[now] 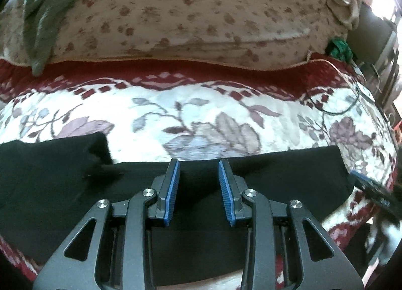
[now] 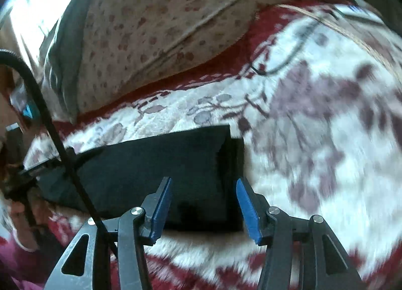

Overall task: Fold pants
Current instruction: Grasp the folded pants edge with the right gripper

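The black pants (image 1: 289, 179) lie flat, folded into a long band, on the floral bedspread (image 1: 201, 111). In the left wrist view my left gripper (image 1: 199, 164) is open and empty, its blue pads over the band's far edge near the middle. The right gripper's blue tip (image 1: 361, 176) shows at the band's right end. In the right wrist view the pants (image 2: 150, 164) end in a squared fold, and my right gripper (image 2: 204, 183) is open and empty just above that right end. The left tool (image 2: 37, 169) is at the far left.
A flower-print pillow or quilt (image 1: 201, 13) lies behind the bedspread, with a grey-green cloth (image 1: 42, 21) draped on its left. A green item (image 1: 339, 48) and a thin black cable (image 1: 334, 111) lie at the right. A black cable (image 2: 62, 151) crosses the right wrist view.
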A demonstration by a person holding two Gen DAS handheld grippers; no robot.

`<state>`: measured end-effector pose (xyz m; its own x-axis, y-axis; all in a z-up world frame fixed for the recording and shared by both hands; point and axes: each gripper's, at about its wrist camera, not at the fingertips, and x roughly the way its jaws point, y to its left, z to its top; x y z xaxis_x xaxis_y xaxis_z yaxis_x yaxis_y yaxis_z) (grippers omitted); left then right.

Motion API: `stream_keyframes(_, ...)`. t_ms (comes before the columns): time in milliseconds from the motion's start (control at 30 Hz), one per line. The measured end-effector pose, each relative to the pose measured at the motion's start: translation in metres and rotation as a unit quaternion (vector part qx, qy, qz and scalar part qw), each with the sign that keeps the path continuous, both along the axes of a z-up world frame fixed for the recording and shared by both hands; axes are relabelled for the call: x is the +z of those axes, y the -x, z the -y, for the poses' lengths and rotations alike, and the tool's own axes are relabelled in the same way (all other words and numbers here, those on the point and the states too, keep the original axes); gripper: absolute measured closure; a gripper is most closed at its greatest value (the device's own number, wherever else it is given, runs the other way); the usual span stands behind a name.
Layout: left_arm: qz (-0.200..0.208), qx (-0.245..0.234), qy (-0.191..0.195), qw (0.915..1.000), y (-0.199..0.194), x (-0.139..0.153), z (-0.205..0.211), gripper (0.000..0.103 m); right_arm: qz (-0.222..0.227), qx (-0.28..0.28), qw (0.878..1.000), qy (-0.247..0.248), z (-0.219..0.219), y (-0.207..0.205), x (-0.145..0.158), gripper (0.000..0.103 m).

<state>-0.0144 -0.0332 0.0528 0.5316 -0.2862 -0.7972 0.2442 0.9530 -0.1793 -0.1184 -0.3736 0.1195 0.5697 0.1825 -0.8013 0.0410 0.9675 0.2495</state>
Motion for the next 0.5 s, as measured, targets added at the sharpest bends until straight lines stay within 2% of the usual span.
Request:
stream_keyframes(67,0.012,0.001,-0.014,0.9998,-0.001,0.002,0.0,0.073,-0.015,0.019,1.0,0.017,-0.003,-0.015,-0.005,0.054)
stream_keyframes(167,0.027,0.01,-0.026,0.9993,-0.006,0.005,-0.012,0.073,-0.033,0.041,0.998,0.032,-0.005,-0.032,-0.014,0.063)
stream_keyframes(267,0.035,-0.009,-0.03,0.9989,-0.011,0.005,-0.025,0.073,-0.031,0.057,0.997,0.038,-0.007,-0.038,-0.017,0.069)
stream_keyframes(333,0.038,-0.021,-0.033,0.9985,-0.013,0.004,-0.033,0.068,-0.028,0.064,0.997,0.03,-0.007,-0.04,-0.018,0.072)
stream_keyframes(433,0.037,-0.043,-0.02,0.9982,-0.016,0.005,-0.048,0.066,-0.022,0.074,0.996,0.033,-0.009,-0.043,-0.021,0.077)
stream_keyframes(467,0.033,-0.052,-0.014,0.998,-0.017,0.004,-0.053,0.064,-0.019,0.075,0.997,0.031,-0.008,-0.043,-0.022,0.081)
stream_keyframes(500,0.028,-0.062,-0.011,0.9976,-0.018,0.003,-0.055,0.05,-0.017,0.071,0.997,0.027,-0.006,-0.043,-0.022,0.086)
